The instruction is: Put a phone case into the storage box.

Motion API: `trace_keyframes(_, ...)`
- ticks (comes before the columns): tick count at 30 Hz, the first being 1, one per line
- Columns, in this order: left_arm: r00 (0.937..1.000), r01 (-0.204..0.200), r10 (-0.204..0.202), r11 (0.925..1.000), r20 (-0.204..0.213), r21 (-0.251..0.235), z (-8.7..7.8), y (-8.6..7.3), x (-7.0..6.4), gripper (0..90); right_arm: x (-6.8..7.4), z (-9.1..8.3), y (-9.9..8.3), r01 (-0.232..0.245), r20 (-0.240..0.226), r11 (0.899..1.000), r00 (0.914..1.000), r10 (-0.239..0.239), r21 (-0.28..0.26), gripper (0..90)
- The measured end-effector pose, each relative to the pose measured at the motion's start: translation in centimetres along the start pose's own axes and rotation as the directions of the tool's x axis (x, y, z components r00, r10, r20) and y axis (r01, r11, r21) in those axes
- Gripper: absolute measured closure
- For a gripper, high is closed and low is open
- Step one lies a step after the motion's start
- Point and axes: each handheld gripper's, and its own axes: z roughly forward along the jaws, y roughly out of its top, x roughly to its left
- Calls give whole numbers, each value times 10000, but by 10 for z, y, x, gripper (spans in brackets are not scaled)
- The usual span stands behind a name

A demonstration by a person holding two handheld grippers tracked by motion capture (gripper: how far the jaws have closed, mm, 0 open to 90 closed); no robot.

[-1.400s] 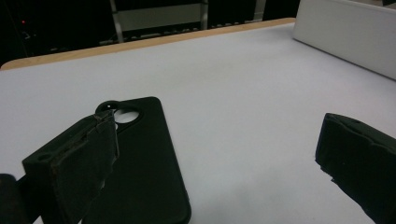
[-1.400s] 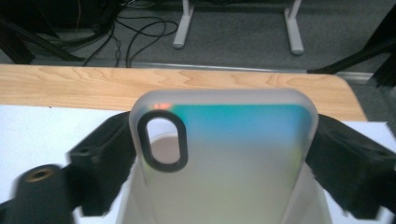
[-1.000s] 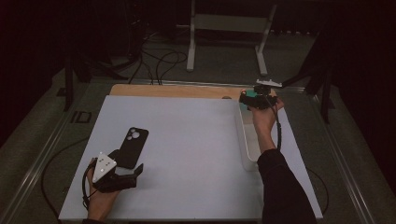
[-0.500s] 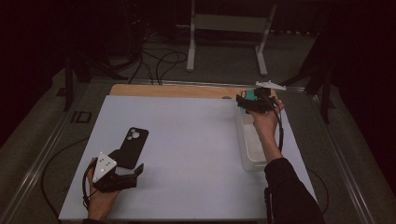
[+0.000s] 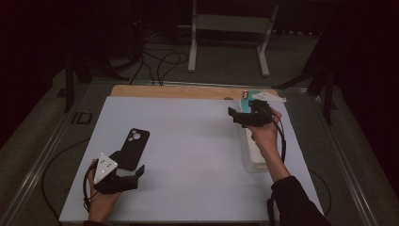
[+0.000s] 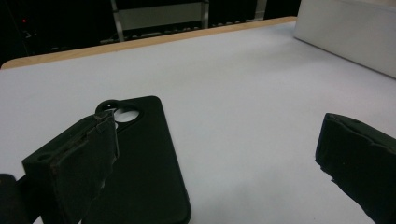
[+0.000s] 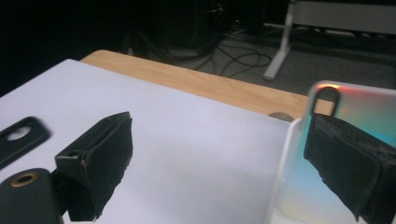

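A black phone case [image 5: 133, 147] lies back-up on the white mat [image 5: 188, 141], its camera hole at the far end. My left gripper [image 5: 128, 165] rests just nearer than it and stands open; in the left gripper view the black case [image 6: 140, 163] lies beside the left jaw of that gripper [image 6: 215, 149]. My right gripper [image 5: 238, 117] hovers open over the far end of a long white tray [image 5: 251, 157]. A clear iridescent phone case [image 7: 364, 107] lies in the tray behind the right jaw of the right gripper [image 7: 219, 154], which holds nothing.
The mat lies on a wooden table whose bare edge [image 5: 179, 90] shows at the back. A metal stand [image 5: 228, 23] and cables [image 5: 160, 61] are on the floor beyond. The tray's wall [image 6: 355, 28] rises at the mat's right side.
My right gripper has moved left and a little nearer, over the tray's far end. The left gripper and the black case have stayed put.
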Motion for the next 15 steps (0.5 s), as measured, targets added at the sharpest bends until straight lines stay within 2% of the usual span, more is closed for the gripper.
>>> trace_keyframes(4, 10000, -11, 11, 10000, -4, 3, 0, 0, 0, 0, 11, -11, -5, 196, -460, 9996, 9987, -204, -186, 77)
trace_keyframes(7, 10000, -15, 15, 10000, -1, 19, 0, 0, 0, 0, 18, -19, -10, 481, -580, 9986, 9971, -495, -238, 77)
trace_keyframes(15, 10000, -15, 15, 10000, -40, 66, 0, 0, 1, 0, 32, -37, -26, 861, -888, 9952, 9920, -899, -456, 77)
